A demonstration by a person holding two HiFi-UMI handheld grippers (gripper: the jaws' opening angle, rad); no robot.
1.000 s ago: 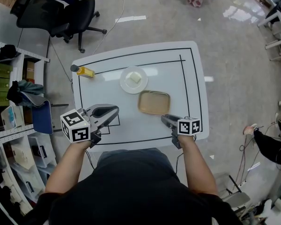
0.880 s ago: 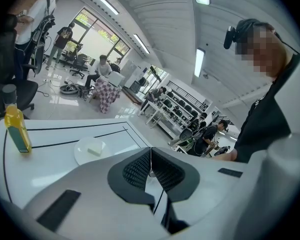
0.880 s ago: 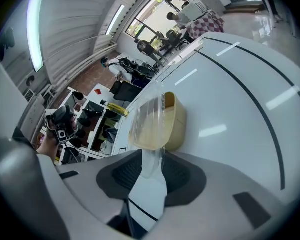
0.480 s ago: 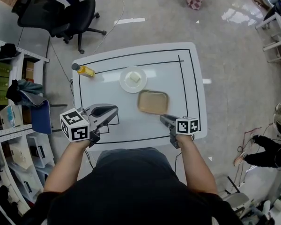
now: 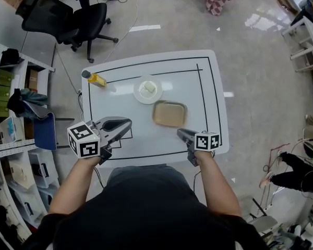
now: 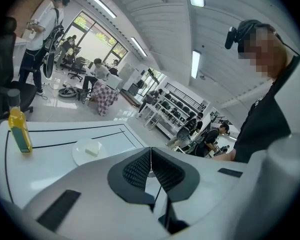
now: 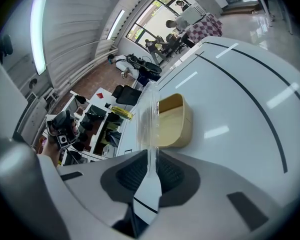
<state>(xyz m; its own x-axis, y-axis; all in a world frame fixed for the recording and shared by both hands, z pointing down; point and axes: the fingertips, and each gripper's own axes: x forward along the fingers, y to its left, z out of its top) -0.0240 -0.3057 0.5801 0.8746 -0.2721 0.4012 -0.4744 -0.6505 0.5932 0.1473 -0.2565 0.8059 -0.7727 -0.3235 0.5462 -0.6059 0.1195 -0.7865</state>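
Head view: a person stood at a white table (image 5: 214, 82), with a gripper in each hand held low over its near edge.
Right gripper (image 5: 180, 133): the jaws were clamped on the lower edge of a clear plastic piece (image 7: 149, 115). It was thin and see-through and stood upright, edge-on above the pads. It may have been a lid, though its full outline did not show.
Why so held: judging by the right gripper view, a sheet that thin offered only its rim to pinch, so it rose straight out of the jaws.
Left gripper (image 5: 127, 122): the jaws were pressed together with nothing between them. It was over the near left part of the table, well apart from the dishes.
Tan tray (image 5: 169, 113): it was shallow and lay open side up on the table, just ahead of the right gripper. The clear piece partly screened it from that gripper's camera.
White plate (image 5: 139, 94): it lay beyond the tray and apart from it, carrying a pale block (image 5: 149, 88).
Oil bottle (image 5: 96, 79): it stood upright near the far left corner, away from both grippers.
Surroundings: an office chair (image 5: 78, 20) stood past the table, and shelving (image 5: 10, 87) lined the left side.
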